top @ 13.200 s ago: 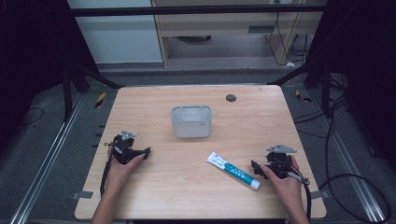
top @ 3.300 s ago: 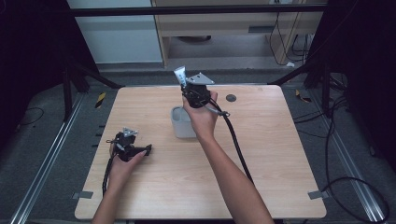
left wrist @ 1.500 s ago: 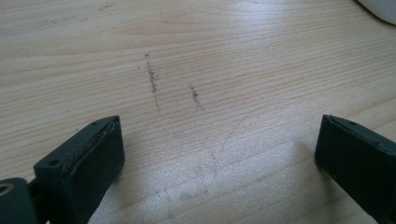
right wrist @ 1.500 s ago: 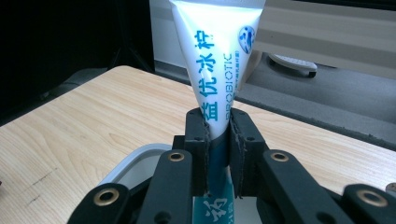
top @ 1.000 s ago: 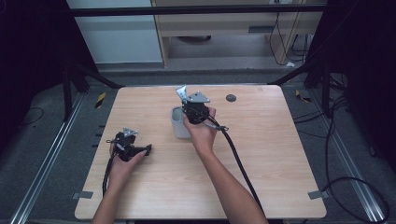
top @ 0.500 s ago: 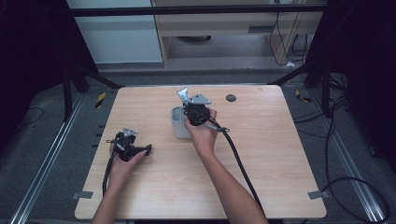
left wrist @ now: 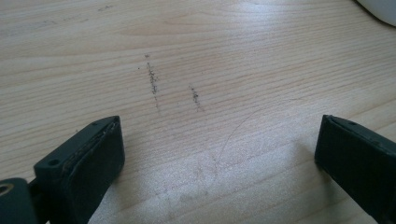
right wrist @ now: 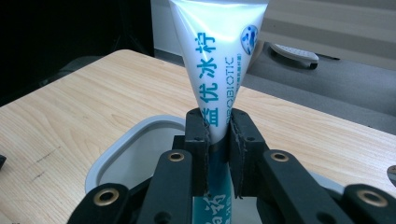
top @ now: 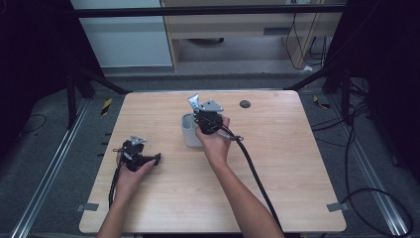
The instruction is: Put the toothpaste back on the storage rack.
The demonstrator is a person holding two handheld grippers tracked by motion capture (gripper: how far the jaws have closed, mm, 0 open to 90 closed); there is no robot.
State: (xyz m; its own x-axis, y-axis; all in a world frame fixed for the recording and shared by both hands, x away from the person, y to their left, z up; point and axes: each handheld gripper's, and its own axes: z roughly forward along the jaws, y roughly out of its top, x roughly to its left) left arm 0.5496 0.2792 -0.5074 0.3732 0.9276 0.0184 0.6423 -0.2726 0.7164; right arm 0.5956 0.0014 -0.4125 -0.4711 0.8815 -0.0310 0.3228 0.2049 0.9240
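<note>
A white toothpaste tube [right wrist: 218, 56] with teal print stands upright, flat crimped end up, pinched between the jaws of my right gripper [right wrist: 218, 123]. In the high view that right gripper [top: 208, 119] hangs over the grey-white rectangular bin [top: 189, 130] near the table's middle, the tube's [top: 193, 101] top showing above it. The bin's rim [right wrist: 135, 135] lies just below the jaws, and the tube's lower end points down into it. My left gripper [top: 157, 158] rests on the table at the left, open, with bare wood [left wrist: 210, 116] between its pads [left wrist: 88, 163].
A small dark round disc [top: 244, 104] lies at the back of the wooden table [top: 287, 163]. The right gripper's black cable [top: 252, 168] trails back across the table's right half. A corner of the bin [left wrist: 380, 7] shows at the top right of the left gripper view.
The right gripper took the tube from the table's front right, raised it high over the bin, and has since lowered it towards the bin. The left gripper stays put.
</note>
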